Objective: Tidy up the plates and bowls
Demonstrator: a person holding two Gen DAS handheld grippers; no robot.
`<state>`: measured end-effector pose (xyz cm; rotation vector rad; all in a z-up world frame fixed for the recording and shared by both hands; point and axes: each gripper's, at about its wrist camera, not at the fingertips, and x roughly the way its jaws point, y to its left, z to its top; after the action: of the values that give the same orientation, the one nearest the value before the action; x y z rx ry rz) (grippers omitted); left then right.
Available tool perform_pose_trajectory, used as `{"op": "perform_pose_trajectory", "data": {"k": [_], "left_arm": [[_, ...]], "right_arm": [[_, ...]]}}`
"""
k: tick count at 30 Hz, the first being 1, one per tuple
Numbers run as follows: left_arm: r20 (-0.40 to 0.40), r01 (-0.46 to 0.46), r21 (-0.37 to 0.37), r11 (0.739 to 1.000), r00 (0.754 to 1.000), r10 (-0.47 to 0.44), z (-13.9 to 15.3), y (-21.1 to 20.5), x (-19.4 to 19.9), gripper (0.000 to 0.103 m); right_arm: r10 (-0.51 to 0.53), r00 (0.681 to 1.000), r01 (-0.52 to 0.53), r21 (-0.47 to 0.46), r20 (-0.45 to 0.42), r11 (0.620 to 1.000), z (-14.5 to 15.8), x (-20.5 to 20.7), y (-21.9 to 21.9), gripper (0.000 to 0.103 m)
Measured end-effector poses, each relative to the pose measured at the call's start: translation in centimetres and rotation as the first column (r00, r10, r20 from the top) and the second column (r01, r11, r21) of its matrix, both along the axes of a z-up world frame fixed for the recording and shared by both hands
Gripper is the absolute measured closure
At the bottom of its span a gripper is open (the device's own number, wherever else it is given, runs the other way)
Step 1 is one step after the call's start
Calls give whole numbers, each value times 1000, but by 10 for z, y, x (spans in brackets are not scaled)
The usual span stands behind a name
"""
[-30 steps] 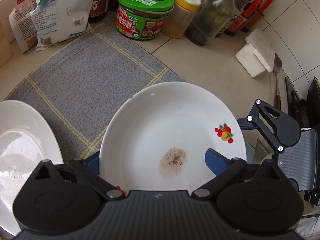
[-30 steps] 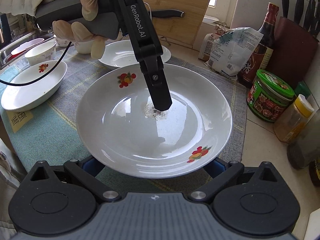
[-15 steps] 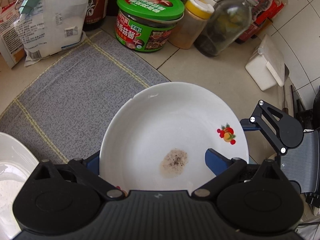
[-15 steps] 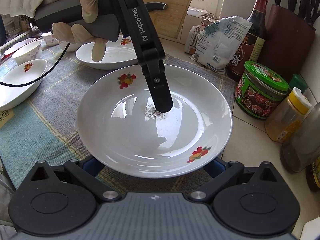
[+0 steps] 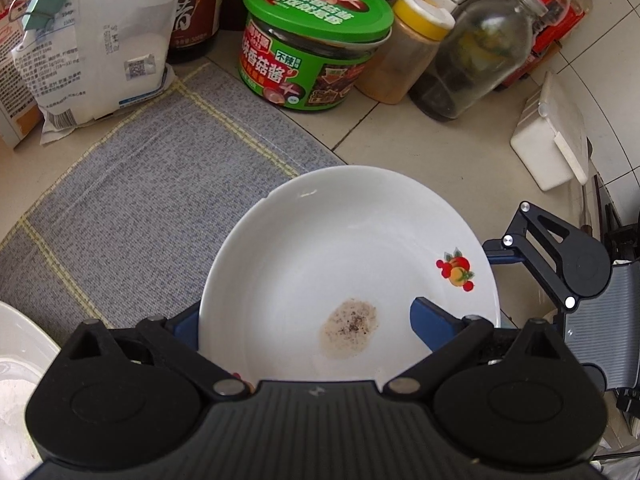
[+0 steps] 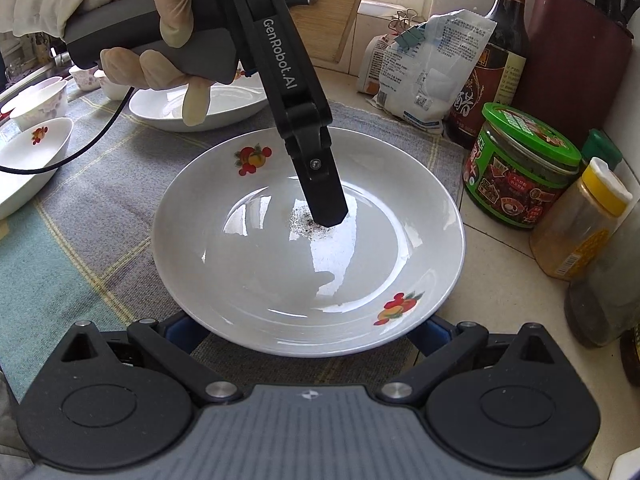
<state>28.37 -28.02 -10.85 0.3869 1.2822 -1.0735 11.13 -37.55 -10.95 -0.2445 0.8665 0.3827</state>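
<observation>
You have the plate pinched from both sides, so it hangs clear of the bench. The left gripper fingers clamp one rim; the right gripper fingers clamp the opposite rim.

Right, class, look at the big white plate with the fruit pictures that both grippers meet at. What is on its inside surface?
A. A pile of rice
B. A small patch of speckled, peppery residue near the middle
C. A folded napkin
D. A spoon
B: the plate carries a brownish patch of residue with dark specks near its middle, where a finger of the left gripper comes down in the right wrist view.
</observation>
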Motion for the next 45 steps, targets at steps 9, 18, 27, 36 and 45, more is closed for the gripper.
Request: {"op": "perform_pose_trajectory", "data": {"k": [9, 18, 27, 36, 45], "left_arm": [[9, 11, -1, 1000, 1000, -11, -2, -2, -1, 3], [33, 18, -10, 1000, 999, -18, -2, -3, -4, 3], [116, 5, -47, 999, 993, 0, 15, 14, -13, 2], [205, -24, -104, 994, 978, 45, 39, 40, -37, 2], [341, -63, -183, 981, 932, 124, 65, 75, -83, 2]], "right_arm": [[-11, 1000, 11, 10, -6, 1000, -1, 3, -1, 0], [-25, 1000, 25, -3, -3, 1000, -1, 0, 1, 0], [-66, 998, 66, 4, 12, 998, 6, -11, 1, 0], [-143, 989, 142, 44, 22, 989, 14, -31, 6, 0], [-262, 963, 259, 51, 63, 964, 33, -53, 23, 0]]}}
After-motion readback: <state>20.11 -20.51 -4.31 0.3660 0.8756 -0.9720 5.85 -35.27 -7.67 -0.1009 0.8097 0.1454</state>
